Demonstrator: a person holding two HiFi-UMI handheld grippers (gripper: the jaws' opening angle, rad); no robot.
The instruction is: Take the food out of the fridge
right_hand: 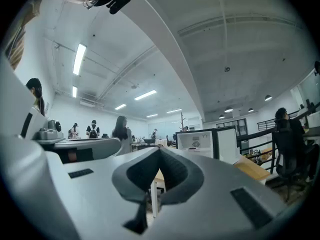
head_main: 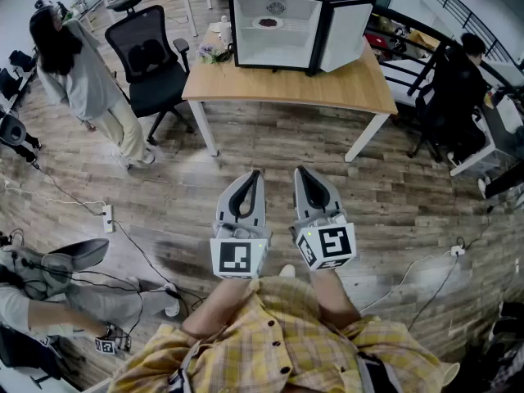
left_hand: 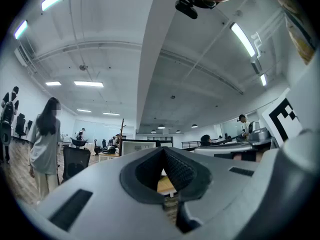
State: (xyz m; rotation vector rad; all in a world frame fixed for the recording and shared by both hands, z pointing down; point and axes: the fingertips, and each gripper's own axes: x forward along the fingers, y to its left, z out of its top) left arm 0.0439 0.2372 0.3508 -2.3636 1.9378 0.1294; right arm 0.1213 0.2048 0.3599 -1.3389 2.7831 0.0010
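table [head_main: 344, 88]: smooth wood | floor [head_main: 393, 187]: matt wood planks | fridge [head_main: 246, 35] int.: glossy white plastic | shirt [head_main: 278, 334]: cloth

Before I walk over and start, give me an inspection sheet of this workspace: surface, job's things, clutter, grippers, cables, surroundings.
Surface: wooden table, mostly bare.
Job's things: mini fridge on the table, door open; dark food item on its upper shelf.
Clutter: small flower bunch left of the fridge.
Grippers: left gripper and right gripper side by side, both shut, empty, well short of the table.
Cables: power strip on the floor at left, plug at right.
Surroundings: office chair at the table's left end; standing person beside it.
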